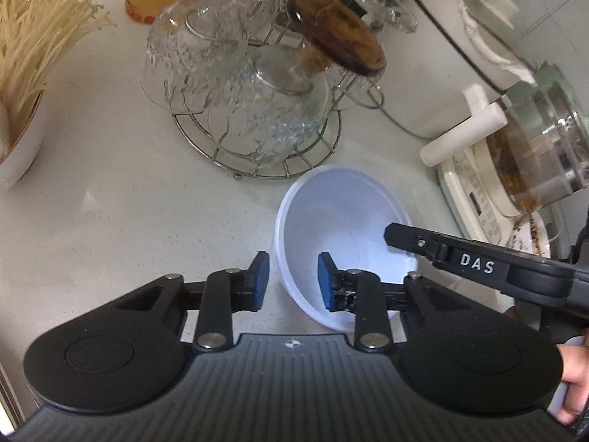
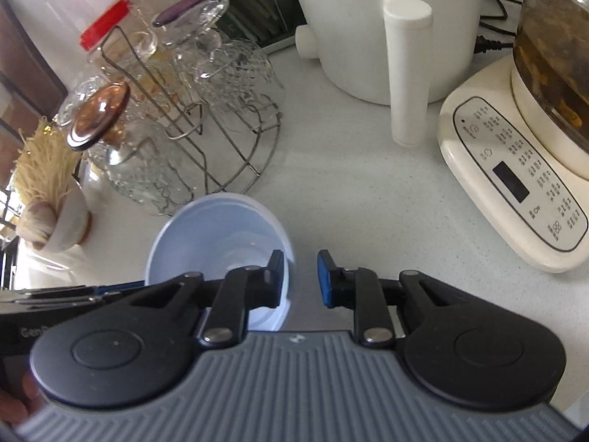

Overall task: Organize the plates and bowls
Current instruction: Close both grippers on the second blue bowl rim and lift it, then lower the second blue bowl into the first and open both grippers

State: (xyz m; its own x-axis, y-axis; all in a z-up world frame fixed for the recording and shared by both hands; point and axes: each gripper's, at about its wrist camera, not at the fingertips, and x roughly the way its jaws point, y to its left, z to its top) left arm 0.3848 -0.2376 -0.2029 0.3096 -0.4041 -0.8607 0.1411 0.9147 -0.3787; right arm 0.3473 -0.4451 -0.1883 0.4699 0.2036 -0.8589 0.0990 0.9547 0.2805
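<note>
A pale blue plastic bowl [image 1: 342,228] stands on the white counter in front of the wire rack. My left gripper [image 1: 293,280] straddles the bowl's left rim, with one blue pad inside the bowl and the other outside; a gap shows on both sides of the wall. My right gripper [image 2: 300,280] straddles the opposite rim of the bowl [image 2: 213,228] in the same way, with bare counter showing between the rim and its outer pad. One of the right gripper's black fingers [image 1: 405,237] reaches over the bowl's right edge in the left wrist view.
A wire rack [image 1: 257,154] with upturned glass bowls stands just behind the bowl. A white bowl of thin pale strands [image 1: 22,73] sits at the left. A white pot with a handle [image 2: 405,73] and a kettle base with a control panel [image 2: 515,184] stand at the right.
</note>
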